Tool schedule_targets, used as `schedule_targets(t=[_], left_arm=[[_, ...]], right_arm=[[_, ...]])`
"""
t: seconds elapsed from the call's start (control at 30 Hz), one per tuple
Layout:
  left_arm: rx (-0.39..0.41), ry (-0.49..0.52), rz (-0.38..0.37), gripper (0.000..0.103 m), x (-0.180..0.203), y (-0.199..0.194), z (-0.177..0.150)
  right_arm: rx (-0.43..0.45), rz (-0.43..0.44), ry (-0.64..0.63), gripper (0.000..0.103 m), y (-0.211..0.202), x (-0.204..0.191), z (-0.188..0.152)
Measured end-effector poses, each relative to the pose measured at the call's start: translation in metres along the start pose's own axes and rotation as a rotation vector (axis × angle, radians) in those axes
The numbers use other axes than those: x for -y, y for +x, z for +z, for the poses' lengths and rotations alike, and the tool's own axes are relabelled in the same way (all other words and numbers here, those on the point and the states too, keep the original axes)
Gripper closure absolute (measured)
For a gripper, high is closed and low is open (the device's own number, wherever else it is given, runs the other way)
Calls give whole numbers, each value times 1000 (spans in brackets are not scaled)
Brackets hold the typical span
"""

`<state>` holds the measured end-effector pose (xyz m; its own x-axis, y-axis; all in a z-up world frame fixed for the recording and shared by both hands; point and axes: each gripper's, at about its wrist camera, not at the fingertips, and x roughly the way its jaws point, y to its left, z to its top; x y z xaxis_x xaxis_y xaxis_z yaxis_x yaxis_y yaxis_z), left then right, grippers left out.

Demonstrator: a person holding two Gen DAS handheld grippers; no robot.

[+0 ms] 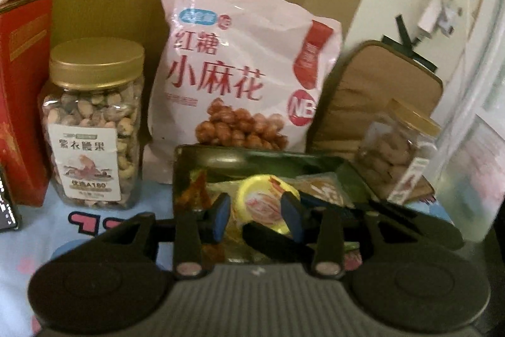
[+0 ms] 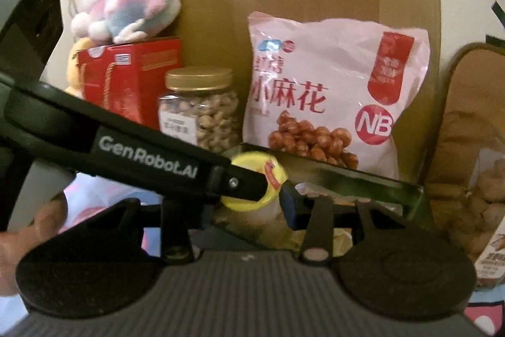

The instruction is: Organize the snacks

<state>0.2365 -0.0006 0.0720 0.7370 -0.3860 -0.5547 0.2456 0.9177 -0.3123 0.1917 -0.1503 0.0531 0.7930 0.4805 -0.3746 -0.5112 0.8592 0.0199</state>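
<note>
1. Your left fingers (image 1: 222, 215) stand either side of the yellow-lidded jelly cup (image 1: 263, 201). One blue pad overlaps the rim, the other seems to stand just off it. I cannot tell whether they are pressing.
2. Your right fingers (image 2: 289, 206) look closed on the cup's clear body. The one pad in view lies against the wall. The other is hidden behind the left tool's arm, so this is a judgement.
3. The cup sits tilted between both tools, just above the near edge of the dark green tray (image 1: 221, 153). Loose snack packets lie in the tray. Behind it a pink snack bag (image 1: 240, 68) leans on cardboard, with a nut jar (image 1: 94, 122) to its left.
4. Expect the cup to be light, with a thin plastic wall that gives under pressure. The film lid is the weak part; a pad pushed down on it could dent or burst it.
5. Take hold on the body just under the yellow rim, so the lip rests on the pads and stops it sliding down. The clear wall is probably slick, so squeeze only enough to stop it turning.
6. Keep it lid up where you can. If both tools are on it, free one fully before the other moves away, or the cup may twist or drop into the tray.
</note>
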Motion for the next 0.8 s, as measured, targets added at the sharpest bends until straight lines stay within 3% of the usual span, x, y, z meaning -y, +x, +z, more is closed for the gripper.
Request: schedule_targets(t=[0.1,0.27,0.57,0.67,0.73,0.8], left_arm=[[16,3,20,65,-2,-6,-2],[40,-15,-20,65,-5,-41,-13],[2,-7,-81,65,-9,-109,-78],[-20,-16,-81,65,-13,-125,-100],[-30,-36,-80,65,-18,-134,-113],[-27,-62,-77,65,-24,-144,-124]], right_arm=[[24,2,46,55,-9,7,-3],[60,5,58,55,-43,2,-10],[59,52,158,56,-100,-11,-38],[67,44,134,56,-107,-20,-39],[72,16,111,60,-104,-22,-30],[60,5,120,74,-91,-15,-13]])
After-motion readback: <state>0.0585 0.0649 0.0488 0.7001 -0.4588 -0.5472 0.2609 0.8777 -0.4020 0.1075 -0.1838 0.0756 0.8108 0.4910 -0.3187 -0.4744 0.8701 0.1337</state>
